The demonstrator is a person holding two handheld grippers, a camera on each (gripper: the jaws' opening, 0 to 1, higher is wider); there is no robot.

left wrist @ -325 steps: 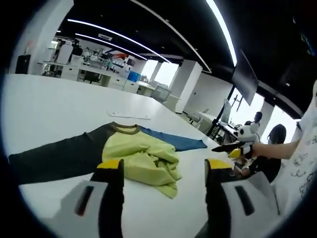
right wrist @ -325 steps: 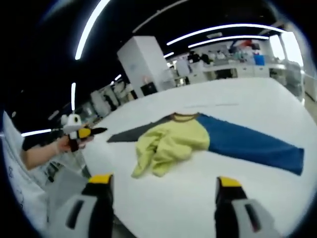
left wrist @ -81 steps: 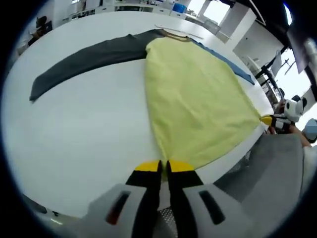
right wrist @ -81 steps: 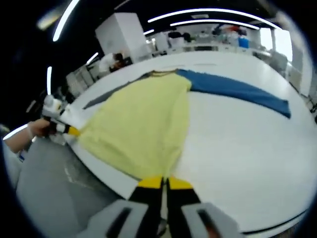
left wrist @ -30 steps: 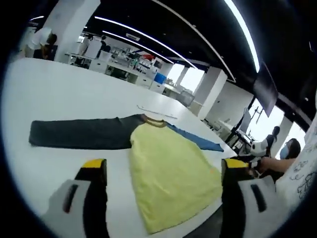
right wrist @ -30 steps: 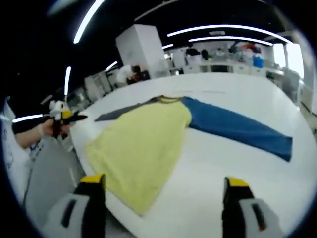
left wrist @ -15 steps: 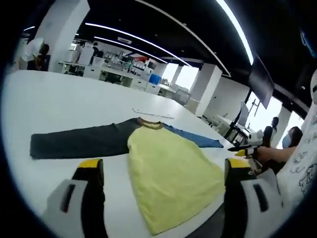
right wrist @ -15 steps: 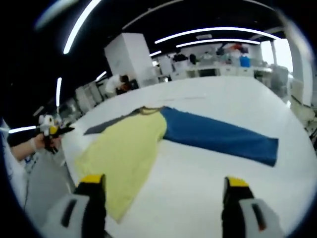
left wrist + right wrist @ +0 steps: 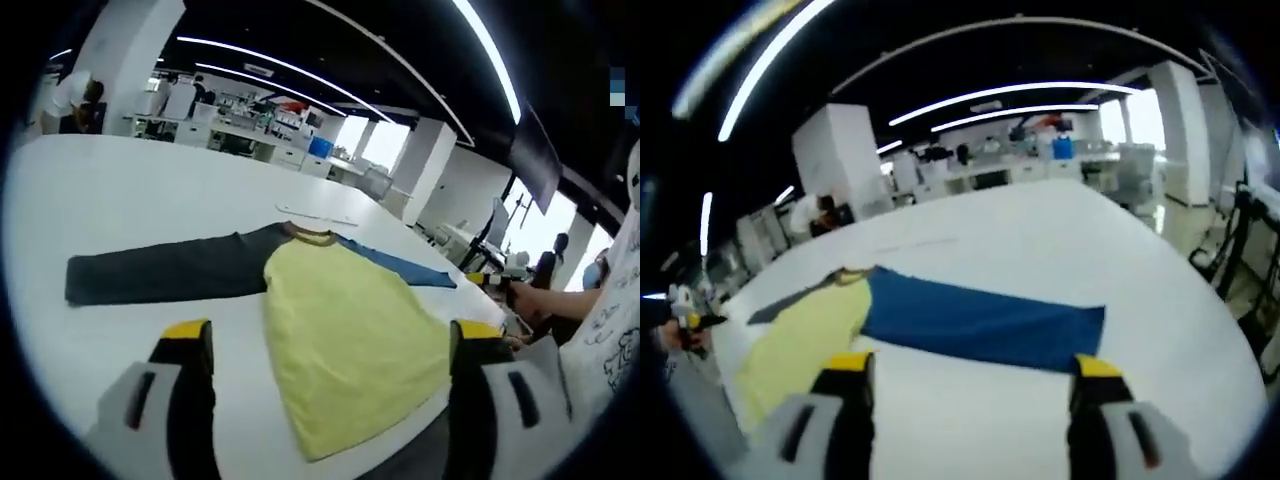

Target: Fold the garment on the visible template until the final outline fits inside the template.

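Bright ceiling light strips point(image 9: 300, 75), window glare, fisheye-warped blurred edges

From my left gripper view, the garment point(image 9: 340, 330) hangs its yellow hem over the tabletop point(image 9: 120, 200) edge, so the hem's underside is hidden. In my right gripper view, my own right claw point(image 9: 965, 400) covers part of the yellow body, and the grey sleeve is too small to judge.

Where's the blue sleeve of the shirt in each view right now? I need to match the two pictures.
Left gripper view: the long blue fabric sleeve runs right of centre, beyond the yellow body of the shirt.
Right gripper view: it lies across the centre, above the claw.
Shared landmark: the brown-trimmed collar, where the sleeve starts.
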